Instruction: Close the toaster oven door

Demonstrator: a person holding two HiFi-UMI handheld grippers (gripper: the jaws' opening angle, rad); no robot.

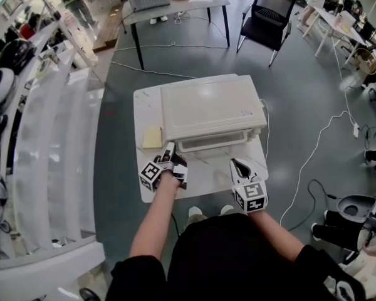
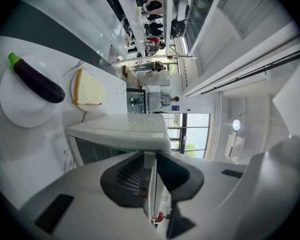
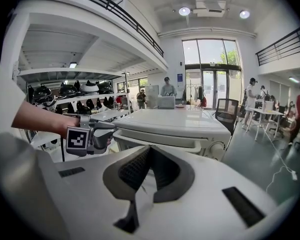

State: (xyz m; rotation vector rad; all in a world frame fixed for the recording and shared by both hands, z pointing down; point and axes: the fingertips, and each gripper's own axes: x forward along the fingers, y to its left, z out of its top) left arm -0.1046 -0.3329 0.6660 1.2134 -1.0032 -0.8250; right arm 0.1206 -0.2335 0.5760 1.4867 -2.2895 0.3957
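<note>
The white toaster oven (image 1: 210, 108) stands on a small white table (image 1: 200, 180), its door handle (image 1: 213, 144) along the front. The left gripper view shows its dark door glass (image 2: 92, 151). My left gripper (image 1: 170, 157) is at the handle's left end. In its own view its pads (image 2: 127, 176) are pressed close on a white strip of the handle (image 2: 150, 156). My right gripper (image 1: 239, 167) hovers over the table's front right, jaws shut and empty (image 3: 150, 149), facing the handle (image 3: 160, 141) and a knob (image 3: 217, 149).
A bread slice (image 2: 90, 89) and an eggplant (image 2: 35, 79) lie on plates left of the oven. White shelving (image 1: 50, 137) runs along the left. Behind stand a table (image 1: 194, 2) and black chair (image 1: 269, 11). A cable (image 1: 326, 130) trails on the floor at right.
</note>
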